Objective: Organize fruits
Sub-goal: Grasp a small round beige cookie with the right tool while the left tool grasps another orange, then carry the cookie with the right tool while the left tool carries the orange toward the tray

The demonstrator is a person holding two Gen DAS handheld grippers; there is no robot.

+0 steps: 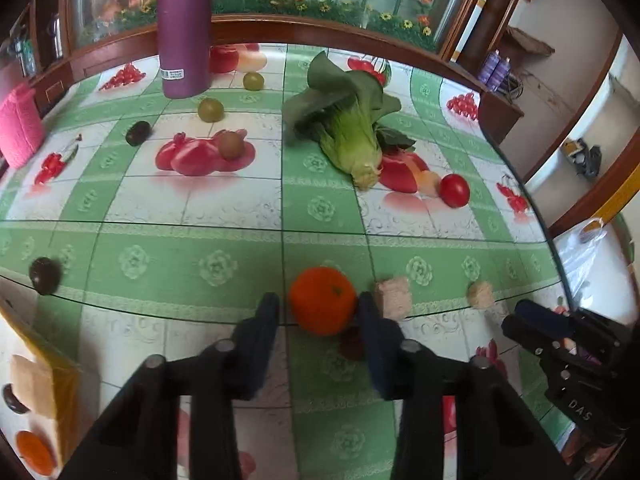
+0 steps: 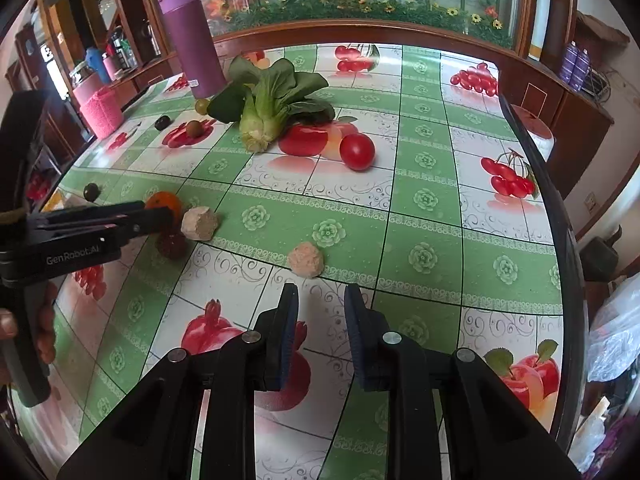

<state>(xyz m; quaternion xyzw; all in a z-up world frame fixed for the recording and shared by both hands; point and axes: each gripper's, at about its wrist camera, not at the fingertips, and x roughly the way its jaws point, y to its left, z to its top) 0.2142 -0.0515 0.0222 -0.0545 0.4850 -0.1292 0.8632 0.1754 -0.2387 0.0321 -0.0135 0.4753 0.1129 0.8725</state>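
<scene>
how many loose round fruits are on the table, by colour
orange: 1, the orange between the left gripper fingers
red: 1, the tomato
green: 2, and
brown: 1
dark: 2, and
total: 7

Between our left gripper's [image 1: 318,312] dark blue pads [image 1: 376,344] we see a bright orange mandarin [image 1: 322,306]. Ahead of it lie a red tomato [image 1: 455,190], pale-green bok choy [image 1: 348,128], a purple flask [image 1: 185,28] and the green-and-white checked, fruit-printed tablecloth [image 1: 224,208].
</scene>
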